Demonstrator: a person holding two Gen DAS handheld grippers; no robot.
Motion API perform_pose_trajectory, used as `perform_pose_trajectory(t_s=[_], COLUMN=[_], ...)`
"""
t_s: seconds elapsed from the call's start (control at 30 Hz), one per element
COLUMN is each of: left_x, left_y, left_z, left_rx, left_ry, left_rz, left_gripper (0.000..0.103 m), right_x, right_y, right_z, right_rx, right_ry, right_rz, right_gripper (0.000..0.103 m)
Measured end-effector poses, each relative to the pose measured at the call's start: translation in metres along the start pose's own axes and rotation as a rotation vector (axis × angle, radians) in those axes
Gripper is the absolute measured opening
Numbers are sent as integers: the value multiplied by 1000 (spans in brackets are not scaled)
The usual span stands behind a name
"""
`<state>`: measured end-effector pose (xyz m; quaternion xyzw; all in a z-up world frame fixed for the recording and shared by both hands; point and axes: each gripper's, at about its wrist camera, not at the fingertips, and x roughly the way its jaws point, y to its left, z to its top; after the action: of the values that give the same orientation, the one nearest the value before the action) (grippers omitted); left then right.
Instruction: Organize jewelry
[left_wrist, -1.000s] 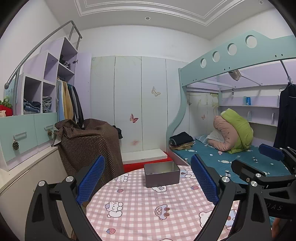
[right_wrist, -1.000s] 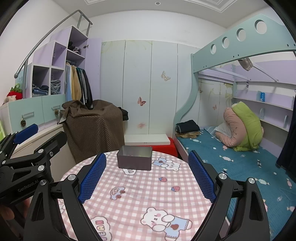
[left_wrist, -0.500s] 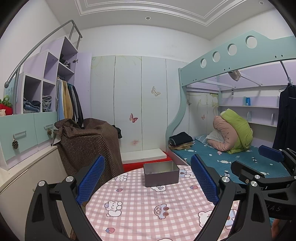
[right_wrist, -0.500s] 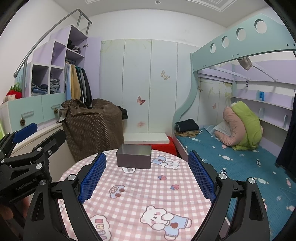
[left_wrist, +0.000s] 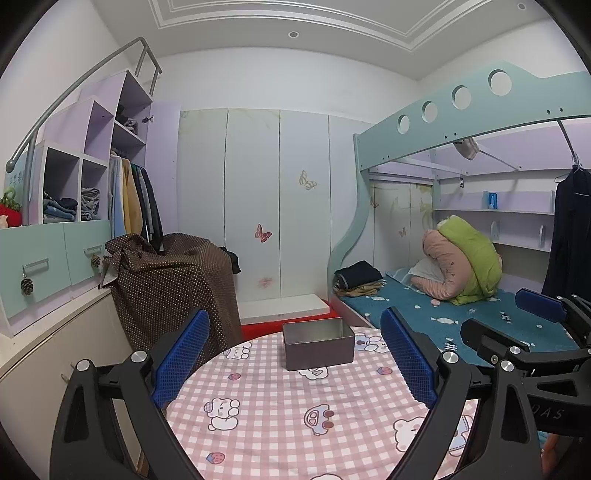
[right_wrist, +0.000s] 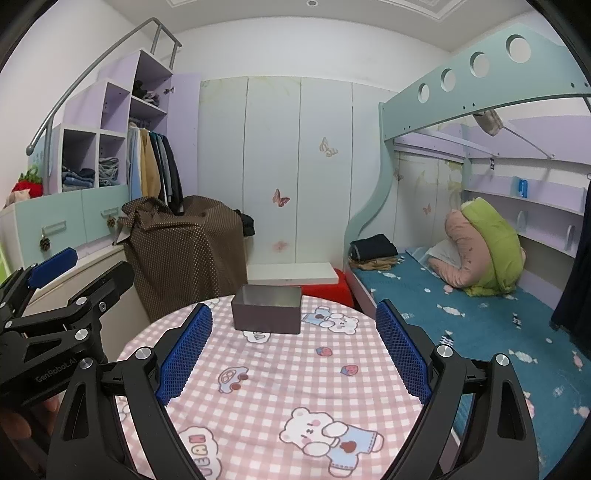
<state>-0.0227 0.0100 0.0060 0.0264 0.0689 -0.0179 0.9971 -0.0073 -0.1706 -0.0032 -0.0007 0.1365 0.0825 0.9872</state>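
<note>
Both grippers (left_wrist: 293, 350) (right_wrist: 293, 347), jaws spread, face the tin (left_wrist: 317, 343).

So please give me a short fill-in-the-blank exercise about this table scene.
1. The grey tin box has no ____ on it.
2. The tablecloth has a pink and white ____ pattern.
3. Both the left hand-held gripper and the right hand-held gripper are ____.

Missing words: lid; checked; open

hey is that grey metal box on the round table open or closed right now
Open. The grey box stands upright with no lid on it; its inner walls show from above. Whether anything lies inside, cannot tell.
</note>
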Motion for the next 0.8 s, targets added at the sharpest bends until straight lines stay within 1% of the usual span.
perform_pose_trajectory(t_s=[0.8], left_x=[1], left_y=[0], left_z=[0], left_rx=[2], left_ry=[2], left_rz=[-1], left_gripper=[91], right_x=[1], right_y=[0], right_z=[-1], right_rx=[2], right_ry=[3], right_rz=[2], right_gripper=[87])
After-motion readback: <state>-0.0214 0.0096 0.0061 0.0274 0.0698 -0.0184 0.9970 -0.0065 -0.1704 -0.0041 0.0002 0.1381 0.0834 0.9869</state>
